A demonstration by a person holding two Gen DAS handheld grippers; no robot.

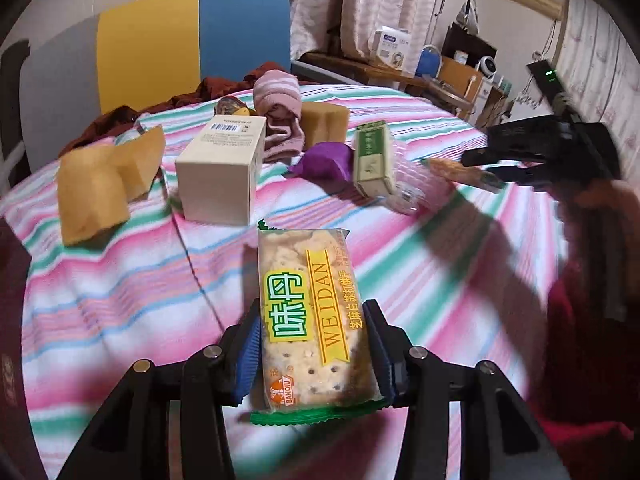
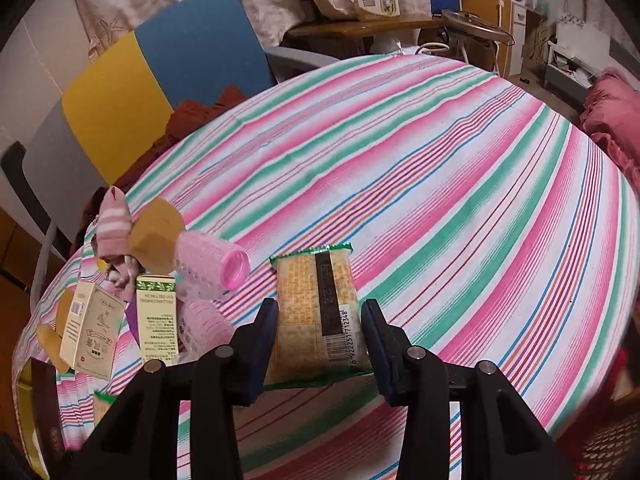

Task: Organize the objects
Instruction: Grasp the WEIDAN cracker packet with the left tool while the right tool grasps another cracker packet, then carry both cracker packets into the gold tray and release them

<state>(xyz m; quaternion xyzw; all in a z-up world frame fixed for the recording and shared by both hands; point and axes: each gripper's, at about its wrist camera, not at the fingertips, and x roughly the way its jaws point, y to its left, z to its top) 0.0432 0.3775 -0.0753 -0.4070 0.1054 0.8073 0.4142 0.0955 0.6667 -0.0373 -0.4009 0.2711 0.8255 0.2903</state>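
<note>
Left tool [image 1: 316,344] clamped on cracker pack [image 1: 308,312]; right tool [image 2: 320,340] seemingly gripping another pack [image 2: 320,312]. Boxes [image 1: 220,168] closed, contents unseen.

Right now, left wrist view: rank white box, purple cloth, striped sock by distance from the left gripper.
From the left gripper:
1. white box, ahead and left.
2. purple cloth, just past it, centre.
3. striped sock, farthest, towards the chair.
</note>
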